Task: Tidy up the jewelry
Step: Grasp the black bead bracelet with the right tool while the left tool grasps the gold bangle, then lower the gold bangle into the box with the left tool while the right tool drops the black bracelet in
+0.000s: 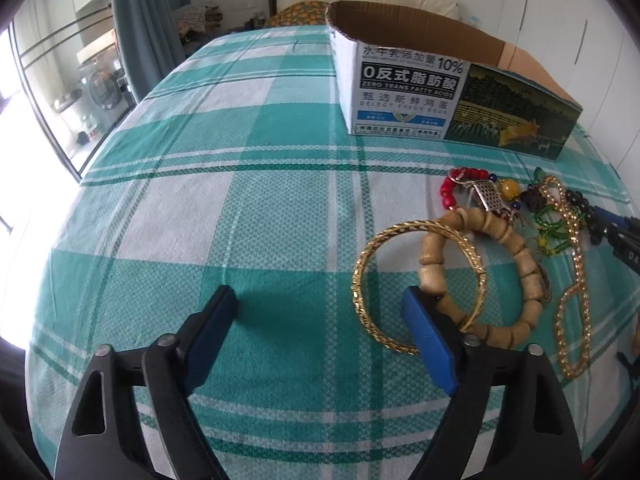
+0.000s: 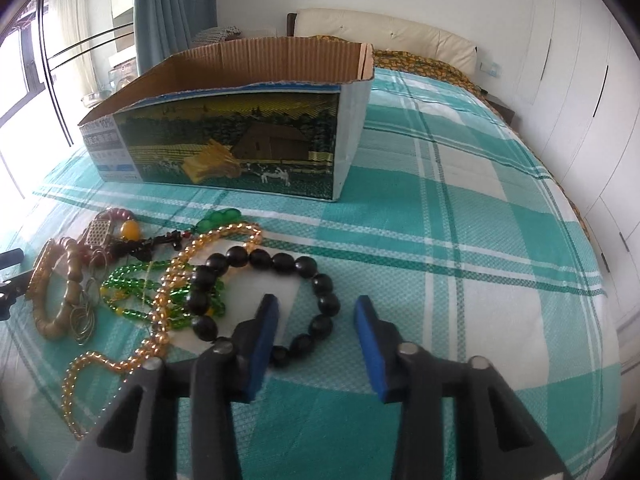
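Jewelry lies in a heap on the teal checked bedsheet (image 1: 200, 208) in front of an open cardboard box (image 1: 452, 100). In the left wrist view I see a gold bangle (image 1: 362, 276), a wooden bead bracelet (image 1: 520, 248), a red bead bracelet (image 1: 448, 192) and a gold chain (image 1: 578, 264). My left gripper (image 1: 320, 300) is open, its right finger resting over the bangle and wooden bracelet. In the right wrist view the box (image 2: 240, 144) stands ahead, and a black bead bracelet (image 2: 304, 268), a gold bead chain (image 2: 168, 292) and green beads (image 2: 132, 276) lie below it. My right gripper (image 2: 316, 312) is open, straddling the black bracelet's right side.
A pillow and cream headboard (image 2: 384, 32) lie behind the box. White wardrobe doors (image 2: 580, 60) run along the right. A curtain (image 1: 148, 12) and glass door are at the left. The right gripper's tip shows at the right edge of the left wrist view (image 1: 616, 228).
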Available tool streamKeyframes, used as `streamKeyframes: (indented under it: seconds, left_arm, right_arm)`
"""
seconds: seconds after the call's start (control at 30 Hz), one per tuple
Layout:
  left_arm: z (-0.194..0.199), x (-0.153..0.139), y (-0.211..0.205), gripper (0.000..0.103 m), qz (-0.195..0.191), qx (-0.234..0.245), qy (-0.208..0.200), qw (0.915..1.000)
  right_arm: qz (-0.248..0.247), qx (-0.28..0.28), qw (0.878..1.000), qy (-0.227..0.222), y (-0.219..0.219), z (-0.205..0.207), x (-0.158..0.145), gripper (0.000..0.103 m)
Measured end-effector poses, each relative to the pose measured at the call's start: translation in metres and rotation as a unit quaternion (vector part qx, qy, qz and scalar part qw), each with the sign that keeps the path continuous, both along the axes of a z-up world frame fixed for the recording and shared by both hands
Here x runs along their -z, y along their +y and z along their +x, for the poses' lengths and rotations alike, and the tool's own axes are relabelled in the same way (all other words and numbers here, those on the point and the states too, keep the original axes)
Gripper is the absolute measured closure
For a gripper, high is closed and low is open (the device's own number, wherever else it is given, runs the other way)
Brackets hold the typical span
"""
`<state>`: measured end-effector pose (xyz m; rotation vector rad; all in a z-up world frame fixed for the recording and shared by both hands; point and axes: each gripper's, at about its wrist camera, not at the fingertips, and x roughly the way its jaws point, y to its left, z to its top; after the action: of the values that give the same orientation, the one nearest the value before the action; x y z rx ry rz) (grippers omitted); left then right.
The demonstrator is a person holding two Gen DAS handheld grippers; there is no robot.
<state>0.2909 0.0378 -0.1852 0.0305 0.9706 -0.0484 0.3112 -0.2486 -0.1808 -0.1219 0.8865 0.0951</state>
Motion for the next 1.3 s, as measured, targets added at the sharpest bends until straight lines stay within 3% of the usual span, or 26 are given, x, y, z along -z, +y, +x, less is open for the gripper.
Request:
streamKeyframes:
  seconds: [0.07, 0.1, 0.13, 0.23, 0.5, 0.7, 0.97, 1.13, 1.3]
  left_arm:
    - [-0.006, -0.003, -0.008, 0.057, -0.002, 0.021, -0.007, 0.9997]
    - [-0.007, -0.004, -0.011, 0.091, -0.004, 0.031, -0.009, 0.9995]
    - [-0.008, -0.005, -0.013, 0.099, -0.006, 0.034, -0.01, 0.9994]
    - [-0.012, -0.012, -0.006, 0.1, -0.049, 0.031, -0.015, 0.9982]
    - [-0.019, -0.061, 0.001, 0.1, -0.088, 0.028, -0.065, 0.9937]
    - [0.01, -0.106, -0.004, 0.1, -0.106, 0.045, -0.092, 0.9891]
    - [0.086, -0.15, -0.017, 0.1, -0.115, 0.062, -0.1, 0.9865]
    - [0.145, -0.144, -0.031, 0.1, -0.116, 0.066, -0.069, 0.9887]
    - [0.185, -0.123, -0.04, 0.1, -0.096, 0.056, -0.041, 0.993]
  right_arm:
    - [0.004, 0.0, 1.0, 0.002, 0.003, -0.001, -0.002, 0.091]
    - [0.018, 0.002, 1.0, 0.005, 0.001, -0.001, -0.003, 0.091]
    - [0.034, 0.005, 0.999, 0.005, -0.002, -0.004, -0.006, 0.091]
    - [0.057, 0.008, 0.998, -0.013, -0.009, -0.018, -0.025, 0.091]
    - [0.072, -0.011, 0.996, -0.053, -0.02, -0.039, -0.081, 0.091]
    - [0.079, -0.033, 0.994, -0.073, -0.017, -0.028, -0.118, 0.091]
    - [0.097, -0.068, 0.989, -0.092, 0.004, 0.026, -0.167, 0.091]
    - [0.113, -0.076, 0.988, -0.071, 0.021, 0.084, -0.172, 0.091]
    - [0.12, -0.083, 0.989, -0.031, 0.043, 0.14, -0.156, 0.091]
